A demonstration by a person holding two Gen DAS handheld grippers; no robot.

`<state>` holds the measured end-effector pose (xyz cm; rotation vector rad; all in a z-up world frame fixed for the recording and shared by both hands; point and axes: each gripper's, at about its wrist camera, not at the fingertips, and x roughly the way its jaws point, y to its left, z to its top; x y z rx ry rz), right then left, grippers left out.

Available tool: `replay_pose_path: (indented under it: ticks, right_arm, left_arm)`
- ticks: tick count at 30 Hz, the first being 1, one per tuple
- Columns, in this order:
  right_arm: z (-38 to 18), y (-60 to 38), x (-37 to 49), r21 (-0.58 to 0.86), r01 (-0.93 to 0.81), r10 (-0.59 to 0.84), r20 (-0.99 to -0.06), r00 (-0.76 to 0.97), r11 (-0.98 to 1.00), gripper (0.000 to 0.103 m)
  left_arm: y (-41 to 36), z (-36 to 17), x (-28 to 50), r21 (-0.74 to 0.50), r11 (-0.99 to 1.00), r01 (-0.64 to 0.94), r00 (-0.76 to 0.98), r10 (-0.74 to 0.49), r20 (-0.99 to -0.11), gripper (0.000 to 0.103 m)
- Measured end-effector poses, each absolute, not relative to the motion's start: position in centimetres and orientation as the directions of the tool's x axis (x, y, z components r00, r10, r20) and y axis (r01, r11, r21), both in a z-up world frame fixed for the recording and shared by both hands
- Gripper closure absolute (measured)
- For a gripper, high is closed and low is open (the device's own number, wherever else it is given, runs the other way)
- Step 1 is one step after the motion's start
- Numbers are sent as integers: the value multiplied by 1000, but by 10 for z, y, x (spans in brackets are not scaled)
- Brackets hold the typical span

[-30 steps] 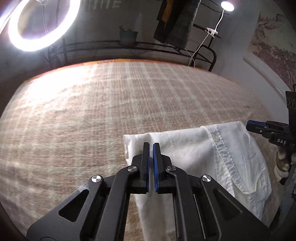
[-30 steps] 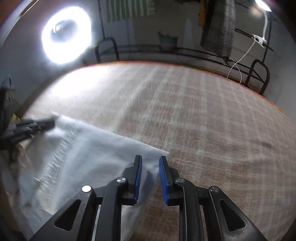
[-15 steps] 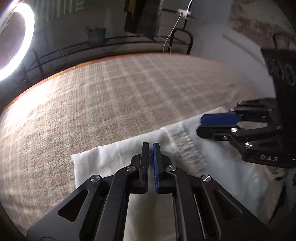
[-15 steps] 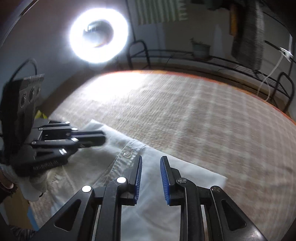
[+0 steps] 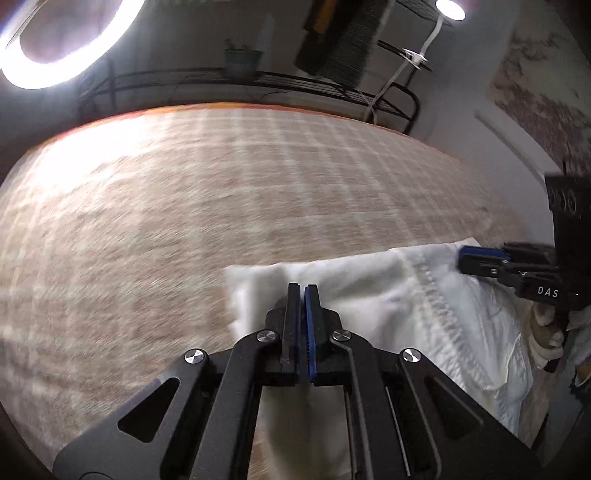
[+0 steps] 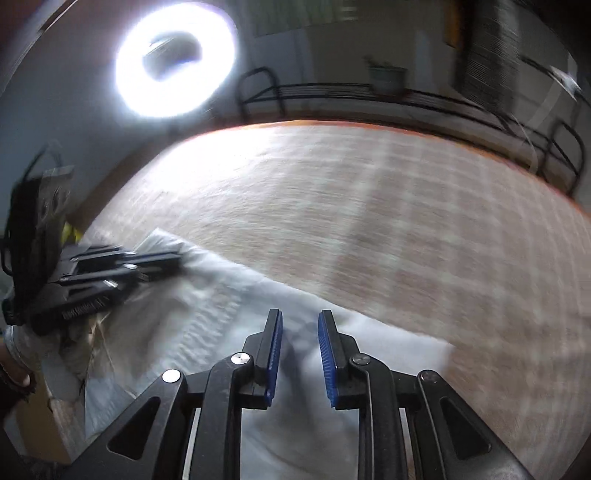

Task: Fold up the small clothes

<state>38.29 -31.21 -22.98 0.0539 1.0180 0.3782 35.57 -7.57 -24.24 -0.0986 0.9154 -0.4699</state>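
Note:
A small white shirt point(image 5: 388, 291) lies folded on the checked tan cloth point(image 5: 221, 206) near the front edge. My left gripper point(image 5: 303, 291) is shut over the shirt's left part; whether it pinches fabric I cannot tell. My right gripper point(image 6: 300, 325) is open, its blue pads apart, above the shirt point(image 6: 207, 325) toward its right end. In the left wrist view the right gripper point(image 5: 480, 258) reaches over the shirt's far right corner. In the right wrist view the left gripper point(image 6: 155, 262) sits over the shirt's left end.
A bright ring light point(image 5: 55, 44) stands behind the surface at the left. A black metal rack point(image 5: 258, 81) with a plant pot and hanging dark cloths runs along the back. A lamp point(image 5: 448, 5) and white cable are at the back right.
Both grippers have swung apart again, the right one moving back to the shirt's right end. The shirt has bunched slightly under the left gripper. Both views are motion-blurred.

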Motion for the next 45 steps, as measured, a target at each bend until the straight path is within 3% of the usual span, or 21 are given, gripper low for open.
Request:
replay_pose_path:
  ticks: [5, 8, 10, 13, 15, 17, 19, 34, 39, 43, 45]
  right_arm:
    - [-232, -348, 358, 266, -226, 343, -820, 458, 937, 84]
    - [-228, -356, 340, 206, -214, 285, -839, 464, 955, 82]
    - [-224, -363, 332, 181, -189, 250, -848, 467, 965, 78]
    - [-213, -383, 312, 255, -136, 289, -821, 492, 957, 73]
    - [-208, -397, 298, 342, -113, 351, -789, 505, 933, 61]
    - [-210, -406, 286, 414, -91, 400, -765, 505, 906, 53]
    - [-217, -409, 279, 479, -72, 449, -744, 495, 875, 52]
    - [-275, -426, 274, 767, 85, 649, -592, 479, 637, 57]
    - [-285, -424, 276, 797, 107, 672, -566, 478, 595, 67]
    - [-283, -410, 283, 773, 99, 659, -593, 463, 626, 74]
    - [-277, -406, 283, 751, 98, 640, -616, 460, 652, 82]
  left_arm:
    - [-48, -244, 338, -192, 931, 309, 539, -338, -772, 99]
    - [-33, -247, 325, -177, 948, 265, 533, -297, -793, 99]
    - [-17, -243, 312, -223, 946, 234, 541, -317, -779, 99]
    - [8, -235, 290, -368, 911, 184, 538, -407, -738, 98]
    - [18, -235, 279, -468, 868, 167, 508, -483, -713, 97]
    - [23, -239, 270, -561, 816, 139, 463, -554, -692, 79]
    - [22, -244, 264, -611, 782, 120, 441, -594, -673, 75]
    - [7, -272, 279, -735, 678, 30, 381, -687, -618, 75]
    - [-9, -268, 286, -722, 691, 34, 389, -675, -628, 75]
    - [-25, -262, 287, -656, 751, 72, 400, -625, -671, 88]
    - [-33, -255, 285, -619, 779, 100, 415, -598, -685, 92]
